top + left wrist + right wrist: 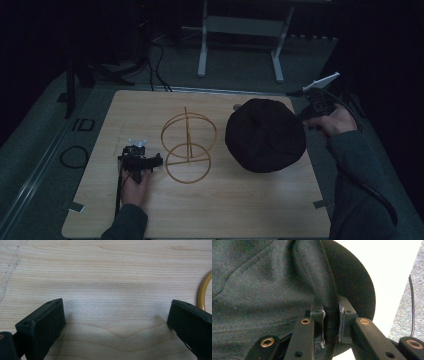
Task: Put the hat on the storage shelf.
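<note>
Work in hand: I judge the step to be carrying the black fabric brimmed hat (265, 135) to the yellow wire stand of two hoops and a post (188, 147) and setting it there.
Hat position: right of centre in the high view, on the pale wooden tabletop (210, 210), just right of the stand; I cannot tell whether they touch.
Right gripper (331, 322): jaws nearly together, pinching a raised fold of the hat's cloth. In the high view it sits at the hat's upper right edge (306, 116).
Left gripper (115, 320): jaws wide apart, nothing between them, bare wood beneath. A curve of the yellow hoop (203, 293) shows at the right edge of its view. In the high view it lies lower left, just beside the stand's lower hoop (159, 161).
Grip quality: the pinch takes cloth only, so I expect the hat to sag when lifted.
Advice, right: lift slowly, keep the crown opening downward, and approach over the post.
Advice, left: close on the lower hoop to steady the light stand.
Risk: the brim may catch the upper hoop and tip the stand.
</note>
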The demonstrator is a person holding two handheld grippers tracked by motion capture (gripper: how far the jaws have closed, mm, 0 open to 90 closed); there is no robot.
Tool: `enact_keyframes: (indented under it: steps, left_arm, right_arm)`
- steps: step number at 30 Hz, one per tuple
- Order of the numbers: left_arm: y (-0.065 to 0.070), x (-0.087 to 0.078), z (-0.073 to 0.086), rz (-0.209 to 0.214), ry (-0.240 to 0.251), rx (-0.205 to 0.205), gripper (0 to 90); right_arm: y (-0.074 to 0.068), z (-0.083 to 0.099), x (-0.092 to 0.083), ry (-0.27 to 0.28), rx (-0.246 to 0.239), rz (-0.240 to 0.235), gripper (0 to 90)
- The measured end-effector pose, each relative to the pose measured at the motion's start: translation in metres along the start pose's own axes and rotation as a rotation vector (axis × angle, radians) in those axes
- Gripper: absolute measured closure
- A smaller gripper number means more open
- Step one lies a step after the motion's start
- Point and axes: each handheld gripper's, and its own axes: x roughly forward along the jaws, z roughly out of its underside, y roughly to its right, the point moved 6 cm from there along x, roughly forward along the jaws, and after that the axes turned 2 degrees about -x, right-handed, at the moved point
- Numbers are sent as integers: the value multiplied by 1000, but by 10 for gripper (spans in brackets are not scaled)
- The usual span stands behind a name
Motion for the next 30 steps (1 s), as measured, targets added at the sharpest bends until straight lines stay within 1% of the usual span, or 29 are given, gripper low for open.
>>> enact_keyframes:
  steps: [5,11,19,30]
  left_arm:
    - [1,0,0,2,-1,3,12]
    - [1,0,0,2,-1,2,12]
    - [1,0,0,2,-2,3,12]
    - [1,0,0,2,-2,3,12]
  right_arm:
    - [-2,-4,-4,3,0,4,781]
    - [-7,-8,-8,15,1,-5,781]
    - [-14,-15,-13,30,-1,-35,781]
    - [-24,-21,-20,30,-8,-33,782]
